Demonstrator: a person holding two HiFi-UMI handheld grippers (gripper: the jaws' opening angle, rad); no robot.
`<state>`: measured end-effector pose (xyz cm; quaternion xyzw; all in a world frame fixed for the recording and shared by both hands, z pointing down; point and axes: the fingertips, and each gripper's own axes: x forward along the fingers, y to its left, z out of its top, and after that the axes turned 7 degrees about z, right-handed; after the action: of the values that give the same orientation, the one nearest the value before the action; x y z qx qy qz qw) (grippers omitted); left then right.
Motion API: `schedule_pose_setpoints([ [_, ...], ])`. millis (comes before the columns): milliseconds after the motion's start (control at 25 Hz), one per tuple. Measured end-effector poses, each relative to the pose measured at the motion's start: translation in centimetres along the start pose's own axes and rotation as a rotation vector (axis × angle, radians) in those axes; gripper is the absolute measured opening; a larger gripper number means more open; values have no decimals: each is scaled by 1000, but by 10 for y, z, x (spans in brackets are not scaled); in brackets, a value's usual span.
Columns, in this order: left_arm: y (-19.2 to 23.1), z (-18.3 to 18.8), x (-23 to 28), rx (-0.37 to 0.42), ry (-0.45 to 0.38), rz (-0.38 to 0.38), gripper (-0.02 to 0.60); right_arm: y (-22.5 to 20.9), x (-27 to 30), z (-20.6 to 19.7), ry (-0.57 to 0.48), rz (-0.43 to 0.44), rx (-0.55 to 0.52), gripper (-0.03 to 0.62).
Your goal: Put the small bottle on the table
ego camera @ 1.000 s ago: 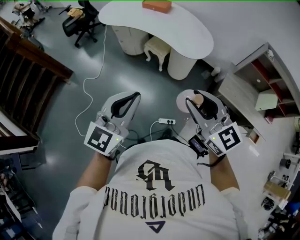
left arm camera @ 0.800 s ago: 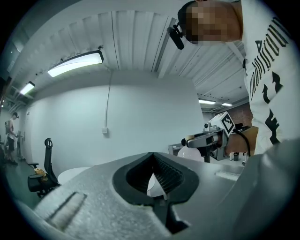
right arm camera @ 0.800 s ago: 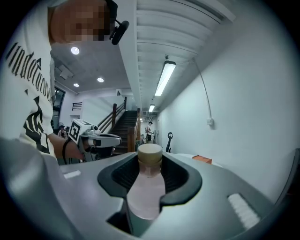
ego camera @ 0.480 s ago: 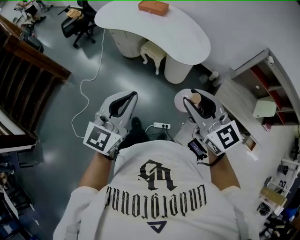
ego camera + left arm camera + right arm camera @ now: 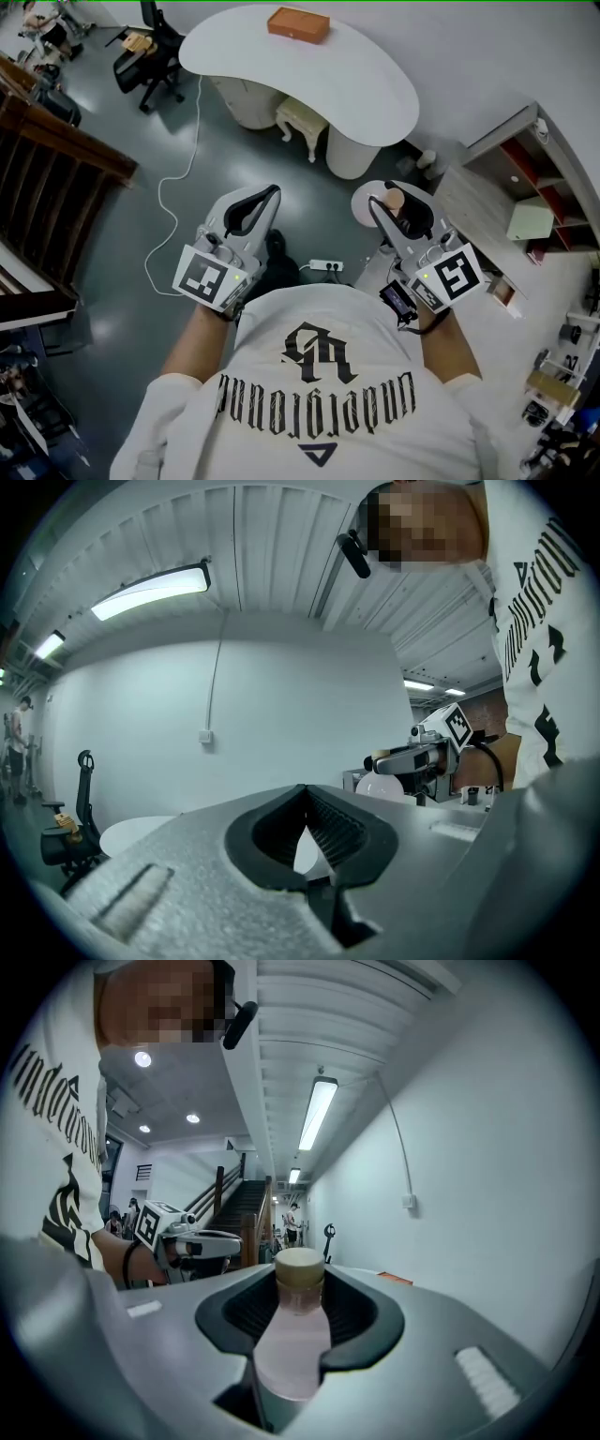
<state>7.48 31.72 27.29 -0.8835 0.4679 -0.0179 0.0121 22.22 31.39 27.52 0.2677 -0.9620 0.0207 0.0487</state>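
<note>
My right gripper is shut on the small bottle, which has a pale pink body and a tan cap. In the right gripper view the bottle stands upright between the dark pads, its cap just past the fingertips of the gripper. My left gripper is held level beside it, shut with nothing in it; its ribbed pads meet at the tips. The white curved table lies ahead, beyond both grippers, with an orange box on its far side.
A white stool stands under the table and an office chair at its left. A white cable and a power strip lie on the grey floor. Wooden stair railing runs along the left, a shelf unit stands right.
The table and orange box have slid lower and leftward in the head view. Both grippers keep the same pose, the right one still holding the bottle.
</note>
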Motion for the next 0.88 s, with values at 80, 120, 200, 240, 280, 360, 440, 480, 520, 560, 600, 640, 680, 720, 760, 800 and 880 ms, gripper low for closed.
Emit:
schedule_pose_setpoints([
  [80,13,-1,8,-3,0,-11,8,-7,13,0,0,-11,3,138],
  [120,20,-2,11,-4,1,-16,9,-11,20,0,1,-16,4,138],
  [200,36,-4,19,-9,0,-27,8,-18,35,2,2,-27,3,138],
  [240,45,-5,23,-11,-1,-34,8,-21,43,2,2,-32,3,138],
  [280,54,-5,27,-11,-3,-41,8,-25,52,3,4,-38,3,138],
  [360,75,-6,33,-13,-5,-56,9,-33,71,4,9,-53,5,138],
  [440,98,-7,39,-21,-5,-69,8,-40,91,6,13,-71,10,138],
  [480,110,-7,42,-25,-5,-74,8,-43,101,8,14,-79,11,138],
  [520,121,-7,44,-28,-5,-80,8,-45,111,10,16,-88,11,138],
  [560,133,-7,46,-30,-5,-88,9,-48,121,12,18,-97,9,138],
  [600,144,-7,47,-32,-5,-98,8,-49,131,14,20,-108,8,138],
  [640,156,-7,47,-33,-6,-108,8,-51,142,16,21,-119,9,138],
  [680,169,-7,47,-33,-6,-116,8,-52,153,17,23,-129,10,138],
  [720,181,-8,47,-32,-6,-123,8,-52,164,18,25,-138,12,138],
  [760,192,-8,47,-30,-6,-130,8,-53,175,19,27,-146,14,138],
  [800,202,-9,47,-28,-6,-136,8,-54,184,20,28,-153,16,138],
  [880,219,-8,48,-22,-11,-148,8,-57,198,23,25,-168,18,138],
])
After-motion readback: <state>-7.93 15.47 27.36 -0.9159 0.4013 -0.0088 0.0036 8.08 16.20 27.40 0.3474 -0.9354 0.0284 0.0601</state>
